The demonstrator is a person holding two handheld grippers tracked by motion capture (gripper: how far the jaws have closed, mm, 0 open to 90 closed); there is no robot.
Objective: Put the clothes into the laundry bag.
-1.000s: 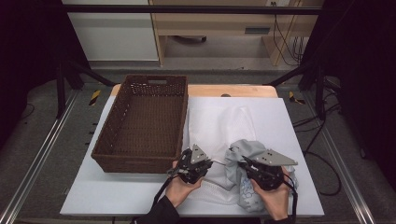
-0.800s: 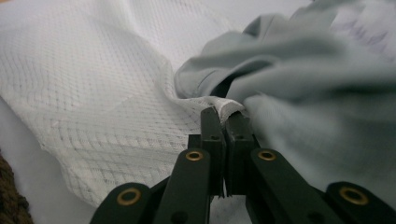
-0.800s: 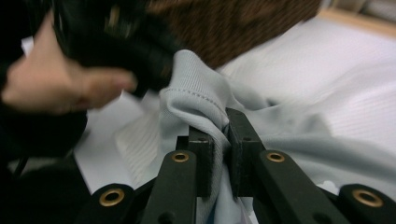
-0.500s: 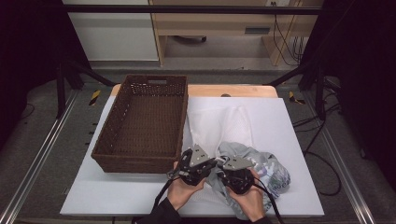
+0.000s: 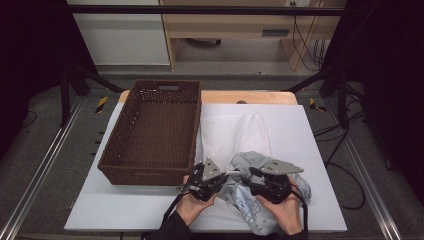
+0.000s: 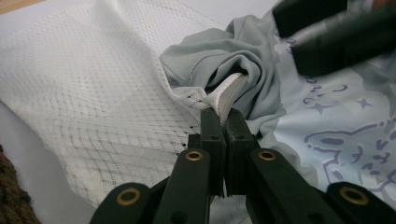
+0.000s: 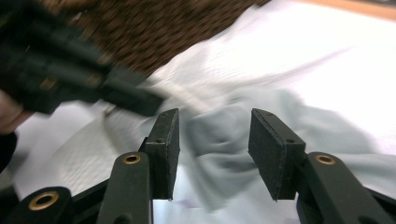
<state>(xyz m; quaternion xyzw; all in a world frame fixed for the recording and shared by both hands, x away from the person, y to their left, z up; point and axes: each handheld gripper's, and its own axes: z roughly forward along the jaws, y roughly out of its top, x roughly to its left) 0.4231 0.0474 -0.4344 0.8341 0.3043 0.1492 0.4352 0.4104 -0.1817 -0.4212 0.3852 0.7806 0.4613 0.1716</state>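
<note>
**Mesh bag pinched at its rim, pale shirt bunched beside it**

From the high view, the bench (image 5: 150,220) carries a brown wicker basket (image 5: 155,132) on its left half and a white mesh bag (image 5: 232,132) spread flat just beside it. At the near edge a pale grey-blue shirt (image 5: 255,212) lies crumpled against the bag. The left hand-held gripper (image 5: 227,174) and the right hand-held gripper (image 5: 246,176) sit close together over the cloth. Compared with a second ago, the right one has come in towards the left, and the shirt is bunched tighter between them.

In the left gripper view, the left hand-held gripper (image 6: 223,116) is clamped together on the mesh bag's (image 6: 93,93) hemmed rim, with the shirt (image 6: 243,56) folded just behind it. The shirt bears a purple printed drawing with stars and small lettering, too small to read.

In the right gripper view, which is blurred, the right hand-held gripper (image 7: 215,135) stands apart, having just been opening; a fold of shirt (image 7: 219,140) lies between its pads without being pressed. The basket (image 7: 154,28) shows beyond.
</note>
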